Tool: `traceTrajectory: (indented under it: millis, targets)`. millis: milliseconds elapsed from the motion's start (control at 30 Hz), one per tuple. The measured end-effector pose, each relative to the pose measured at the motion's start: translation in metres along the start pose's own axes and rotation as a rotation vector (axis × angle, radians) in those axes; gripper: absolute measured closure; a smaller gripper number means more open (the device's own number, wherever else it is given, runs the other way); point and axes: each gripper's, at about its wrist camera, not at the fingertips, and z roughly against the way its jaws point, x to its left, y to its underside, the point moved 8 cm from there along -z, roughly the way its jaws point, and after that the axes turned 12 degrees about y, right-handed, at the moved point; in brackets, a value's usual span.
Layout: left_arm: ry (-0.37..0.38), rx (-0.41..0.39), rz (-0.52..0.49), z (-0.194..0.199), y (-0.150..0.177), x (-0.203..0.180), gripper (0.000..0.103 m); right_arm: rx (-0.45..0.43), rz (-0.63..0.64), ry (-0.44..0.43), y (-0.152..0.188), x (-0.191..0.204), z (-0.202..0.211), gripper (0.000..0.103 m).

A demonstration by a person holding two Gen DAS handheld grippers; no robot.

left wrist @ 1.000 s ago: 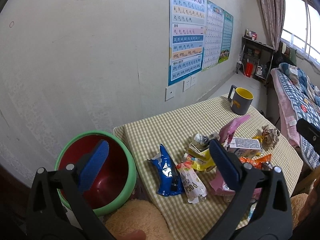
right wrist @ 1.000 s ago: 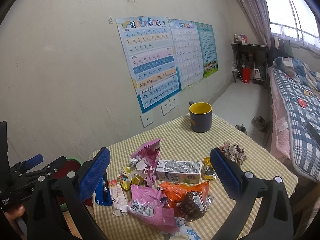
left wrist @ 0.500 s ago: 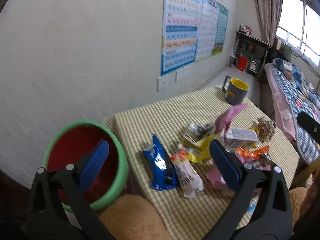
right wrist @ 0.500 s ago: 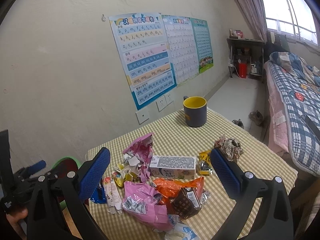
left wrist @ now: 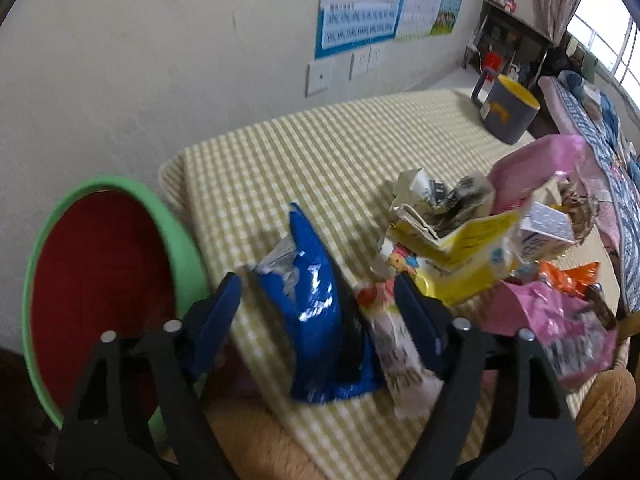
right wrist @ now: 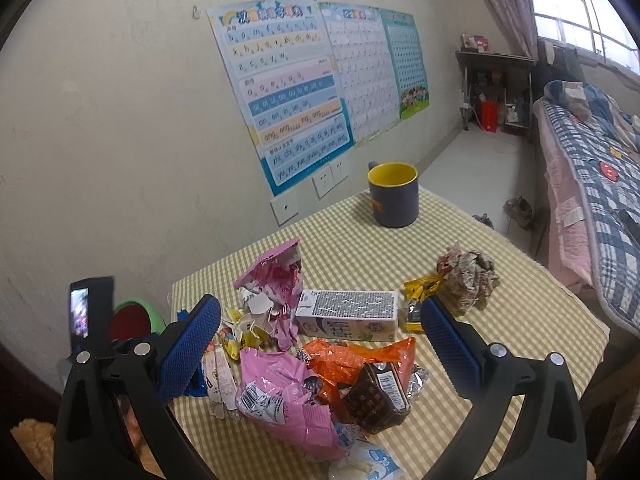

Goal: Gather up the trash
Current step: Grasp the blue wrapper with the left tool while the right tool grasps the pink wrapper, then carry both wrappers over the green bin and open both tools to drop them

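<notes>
Since the blue wrapper (left wrist: 320,316) lies at the table's near edge by the bin (left wrist: 104,292), my left gripper (left wrist: 318,304) straddles it, jaws apart, not yet clamped. White wrapper (left wrist: 394,344) touches it, may snag. Right gripper (right wrist: 320,332) hovers wide apart over the pile: carton (right wrist: 348,316), pink bag (right wrist: 280,396). Mug (right wrist: 394,194) well clear.

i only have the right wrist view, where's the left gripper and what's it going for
Observer: The left gripper is open around the blue wrapper at the table's near edge.
Operator: is the bin near it
Observer: Yes, the green bin with a red inside stands just off that table edge, left of the wrapper.
Operator: anything beside the wrapper
Observer: A white snack packet lies against its right side, by the right finger.
</notes>
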Motion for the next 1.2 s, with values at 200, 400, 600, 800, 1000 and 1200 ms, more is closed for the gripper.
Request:
traceTrajectory:
  millis: [200,400,600,800,1000,1200]
  targets:
    - [0.072,0.034,0.05,-0.024,-0.002,0.003,0.052,0.046,0.014,-0.055,-0.008,0.015,-0.027,0.007]
    - [0.066,0.05,0.065,-0.027,0.008,0.01,0.068,0.123,-0.044,-0.116,-0.025,0.032,-0.069,0.007]
    - [0.084,0.05,0.1,-0.026,0.011,0.019,0.053,0.307,-0.027,-0.026,-0.022,0.051,-0.148,0.007]
    - [0.102,0.05,0.113,-0.026,0.013,0.023,0.075,0.452,0.06,-0.008,-0.005,0.067,-0.198,0.05]
    - [0.121,-0.025,0.109,-0.003,0.007,0.02,0.086,0.351,0.044,-0.039,-0.015,0.055,-0.172,0.071]
    - [0.13,-0.119,0.094,0.046,0.004,0.025,0.086,0.158,0.05,-0.071,-0.052,0.05,-0.108,0.071]
